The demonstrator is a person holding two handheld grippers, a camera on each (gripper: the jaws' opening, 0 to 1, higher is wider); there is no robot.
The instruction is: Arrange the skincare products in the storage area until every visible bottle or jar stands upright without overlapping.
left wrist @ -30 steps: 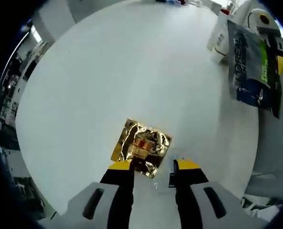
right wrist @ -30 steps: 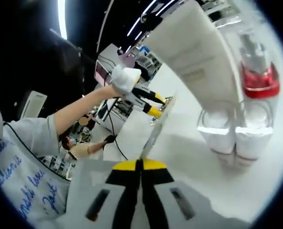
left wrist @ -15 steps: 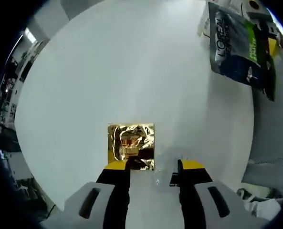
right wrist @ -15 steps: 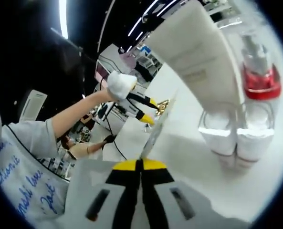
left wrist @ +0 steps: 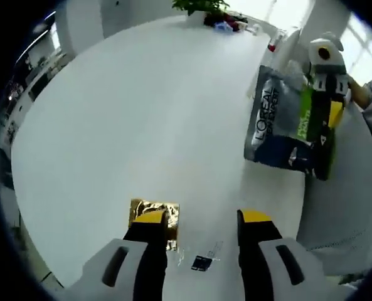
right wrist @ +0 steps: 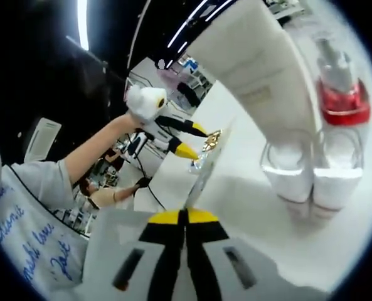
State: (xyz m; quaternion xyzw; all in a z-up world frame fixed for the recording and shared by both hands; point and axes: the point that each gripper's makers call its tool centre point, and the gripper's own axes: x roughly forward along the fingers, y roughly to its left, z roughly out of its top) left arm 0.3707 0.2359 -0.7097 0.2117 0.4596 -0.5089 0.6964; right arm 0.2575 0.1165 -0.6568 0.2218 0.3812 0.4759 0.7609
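Both tongs are mine. Left gripper (left wrist: 201,219) hangs released over the white table (left wrist: 148,113), jaws well apart, with the gold foil sachet (left wrist: 153,216) lying flat just beside its left jaw tip, partly under it. A small clear wrapper scrap (left wrist: 204,258) lies between the jaws. Right gripper (right wrist: 184,214) is clenched on the L'Oréal sachet (left wrist: 290,122), which it holds edge-on, near the tall white tube (right wrist: 261,69), the red-collared pump bottle (right wrist: 339,94) and two clear-capped white bottles (right wrist: 311,172), all upright. I judge the sachets are the step in hand: the upright group looks settled. Next I would lower the left jaws around the gold foil sachet, pinching its thin edge without sliding it, and bring it toward the tall white tube.
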